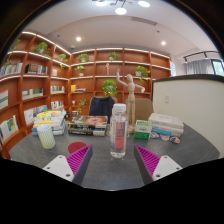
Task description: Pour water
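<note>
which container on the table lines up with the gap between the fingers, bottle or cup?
The clear water bottle, standing upright just ahead of the open gripper, centred on the gap. The pale cup stands off to the left, by the books.

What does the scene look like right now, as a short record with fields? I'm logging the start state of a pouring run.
surface: round grey table
bottle: clear plastic bottle, upright, cap on, just ahead of the fingers
cup: pale cup, upright, left of the bottle and apart from it
gripper: gripper open, holding nothing, short of the bottle
other items: stacked books, tissue box, wooden mannequin
background: wooden shelves with books and plants
task state: pouring not yet begun
</note>
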Tool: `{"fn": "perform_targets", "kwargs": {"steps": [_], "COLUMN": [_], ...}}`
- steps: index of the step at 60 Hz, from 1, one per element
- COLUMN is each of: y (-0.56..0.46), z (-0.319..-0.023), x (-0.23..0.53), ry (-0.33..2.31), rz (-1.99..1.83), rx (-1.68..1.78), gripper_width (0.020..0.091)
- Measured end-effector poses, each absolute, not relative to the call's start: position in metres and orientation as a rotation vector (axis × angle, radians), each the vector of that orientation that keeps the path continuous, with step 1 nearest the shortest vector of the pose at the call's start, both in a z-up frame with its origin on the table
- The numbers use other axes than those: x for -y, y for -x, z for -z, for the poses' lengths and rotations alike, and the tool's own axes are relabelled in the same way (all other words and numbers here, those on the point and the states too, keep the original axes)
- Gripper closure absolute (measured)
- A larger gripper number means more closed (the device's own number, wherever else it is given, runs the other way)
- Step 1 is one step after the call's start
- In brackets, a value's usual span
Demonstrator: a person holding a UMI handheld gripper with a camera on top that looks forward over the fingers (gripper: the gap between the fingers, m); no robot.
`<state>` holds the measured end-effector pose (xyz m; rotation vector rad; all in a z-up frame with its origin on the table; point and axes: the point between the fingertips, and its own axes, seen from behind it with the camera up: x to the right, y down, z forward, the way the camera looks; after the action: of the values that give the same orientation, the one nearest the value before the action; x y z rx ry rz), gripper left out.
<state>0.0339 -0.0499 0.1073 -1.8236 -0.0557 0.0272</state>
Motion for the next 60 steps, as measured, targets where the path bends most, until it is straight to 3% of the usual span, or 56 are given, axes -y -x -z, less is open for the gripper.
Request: {"fn": "perform_targets", "kwargs": {"steps": [15, 28, 34, 38, 46, 51, 52, 60], "y": [-0.048, -0.055, -0.049, -0.049, -0.045, -0.048, -0.048, -0.051], "z": [-0.091, -0.094, -0.096, -0.099, -0.099, -0.097, -0.097, -0.097], "x": [-0.041, -0.086, -0.092, -0.093, -0.094, -0.095, -0.095, -0.093], "ry": [1.798, 1.727, 1.707, 1.678, 1.672, 1.668, 1.664, 1.669], "rz": [0.01, 0.035, 0.021, 0.039, 0.051, 0.048, 0.048, 0.063], "rx": [0.059, 0.037, 0.065, 0.08, 0.09, 0.056, 0.059, 0.05], "gripper_width": [0.0215, 0.0289, 0.0418, 0.0579, 0.0649, 0.0719, 0.076, 0.0768]}}
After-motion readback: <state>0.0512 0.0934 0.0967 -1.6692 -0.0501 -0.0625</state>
